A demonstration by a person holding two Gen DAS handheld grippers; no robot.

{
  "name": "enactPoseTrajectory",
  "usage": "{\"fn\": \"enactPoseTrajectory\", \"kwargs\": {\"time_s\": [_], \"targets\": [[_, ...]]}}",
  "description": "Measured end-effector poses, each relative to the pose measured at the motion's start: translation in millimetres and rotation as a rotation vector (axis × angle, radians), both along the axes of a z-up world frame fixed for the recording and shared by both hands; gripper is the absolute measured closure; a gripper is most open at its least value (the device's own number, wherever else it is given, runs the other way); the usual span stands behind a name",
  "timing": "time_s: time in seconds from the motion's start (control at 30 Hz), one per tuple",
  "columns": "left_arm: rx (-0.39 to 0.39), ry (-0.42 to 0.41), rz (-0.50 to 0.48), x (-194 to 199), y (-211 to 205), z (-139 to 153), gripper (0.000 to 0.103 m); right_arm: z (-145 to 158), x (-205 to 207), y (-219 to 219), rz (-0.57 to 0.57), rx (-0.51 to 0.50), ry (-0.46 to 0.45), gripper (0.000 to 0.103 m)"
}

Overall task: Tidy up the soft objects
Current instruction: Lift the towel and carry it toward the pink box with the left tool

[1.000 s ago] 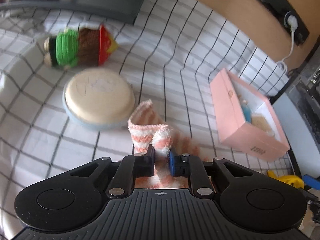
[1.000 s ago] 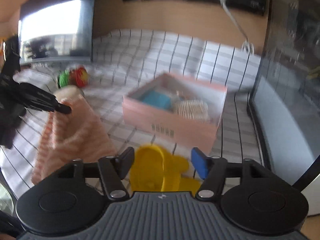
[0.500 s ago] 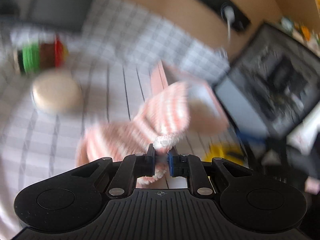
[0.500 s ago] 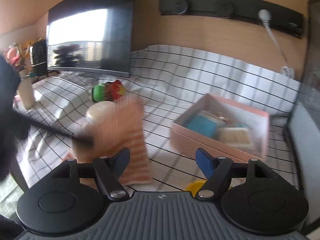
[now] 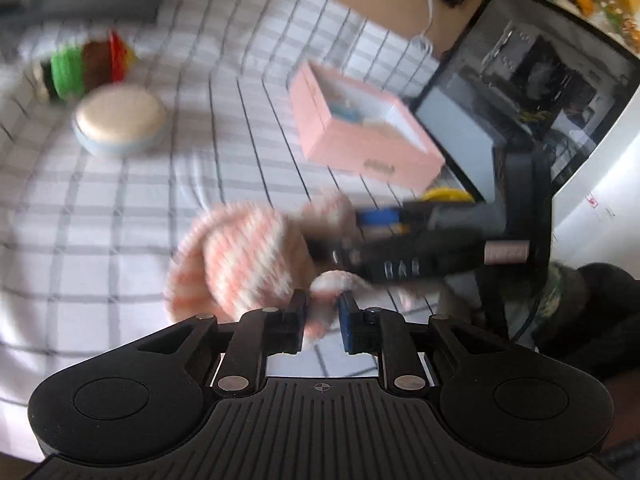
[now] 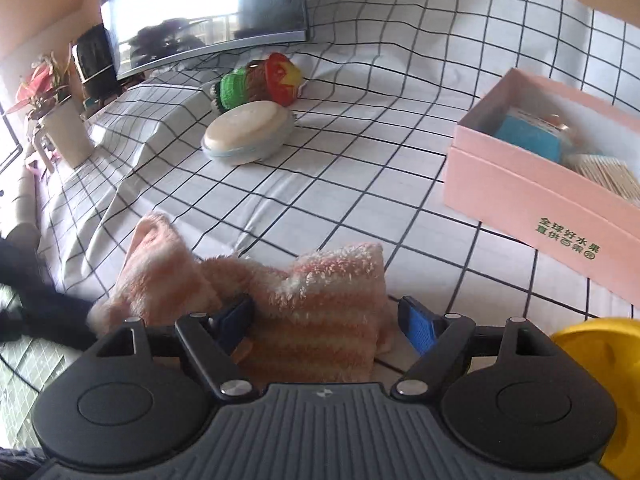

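Two grippers work over one pink-and-white striped fuzzy towel [image 6: 320, 312] lying on the checked cloth [image 6: 360, 160] that covers the desk. Left gripper [image 5: 322, 312]: jaws pressed close on a white-edged corner of the towel, pinching it just above the cloth. Right gripper [image 6: 328, 320]: jaws spread wide, one on each side of the towel's folded near end, not clamping it; in the left wrist view this gripper [image 5: 360, 236] reaches in from the right, blurred, against the towel [image 5: 240, 256].

Towel condition: bunched, partly folded, one end raised at the left.

Pink box [image 6: 552, 184]: open, on the cloth to the right, well apart from the towel; holds a blue item [image 6: 528, 136] and a pale ribbed item [image 6: 604, 172].

Knitted toy [image 6: 256, 80] in green, brown and red lies far back, with a round cream cushion [image 6: 248, 128] just in front of it. Yellow object [image 6: 600, 360] sits at the near right, partly cut off. Monitor [image 6: 200, 8] stands at the back edge.
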State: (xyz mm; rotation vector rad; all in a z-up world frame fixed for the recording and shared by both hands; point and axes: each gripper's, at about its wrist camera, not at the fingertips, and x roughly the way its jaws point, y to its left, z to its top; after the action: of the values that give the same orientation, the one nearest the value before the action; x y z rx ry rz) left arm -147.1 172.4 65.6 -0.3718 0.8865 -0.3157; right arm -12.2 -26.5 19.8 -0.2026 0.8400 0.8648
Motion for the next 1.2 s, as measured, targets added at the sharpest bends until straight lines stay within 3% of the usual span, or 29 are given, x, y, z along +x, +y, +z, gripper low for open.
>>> {"fn": "enactPoseTrajectory", "kwargs": {"time_s": [0.07, 0.13, 0.23, 0.33, 0.4, 0.53, 0.63, 0.73, 0.83, 0.9, 1.03, 1.2], "targets": [[0.025, -0.039, 0.009, -2, 10, 12, 0.082, -2, -5, 0, 0.005, -0.012, -0.036, 0.016], [0.028, -0.056, 0.086, -3, 30, 16, 0.082, -5, -8, 2, 0.005, -0.026, -0.062, 0.015], [0.0, -0.009, 0.256, 4, 52, 3, 0.082, -4, -15, 0, 0.017, -0.036, -0.084, 0.015], [-0.041, 0.061, 0.321, 8, 58, -18, 0.082, 3, -25, -8, 0.075, -0.026, -0.086, 0.015], [-0.075, 0.084, 0.323, 9, 58, -28, 0.082, 7, -34, -15, 0.125, -0.017, -0.094, 0.015], [-0.231, 0.078, 0.294, 17, 57, -40, 0.077, 0, -49, -13, 0.165, -0.096, -0.163, 0.015], [-0.299, 0.067, 0.23, 29, 46, -41, 0.072, -5, -50, -10, 0.162, -0.091, -0.151, 0.015], [-0.331, 0.064, 0.161, 40, 33, -39, 0.062, -6, -55, -3, 0.178, -0.084, -0.194, 0.015], [-0.3, 0.063, 0.104, 57, 17, -37, 0.041, -9, -57, 10, 0.196, -0.077, -0.269, 0.015], [-0.253, 0.049, 0.059, 72, 7, -35, 0.036, -11, -54, 20, 0.193, -0.069, -0.301, 0.015], [-0.121, 0.057, 0.019, 96, -2, -34, 0.035, -11, -45, 21, 0.177, -0.062, -0.268, 0.014], [0.101, 0.05, -0.111, 101, -29, -30, 0.032, -6, -49, -11, 0.186, -0.089, -0.214, 0.013]]}}
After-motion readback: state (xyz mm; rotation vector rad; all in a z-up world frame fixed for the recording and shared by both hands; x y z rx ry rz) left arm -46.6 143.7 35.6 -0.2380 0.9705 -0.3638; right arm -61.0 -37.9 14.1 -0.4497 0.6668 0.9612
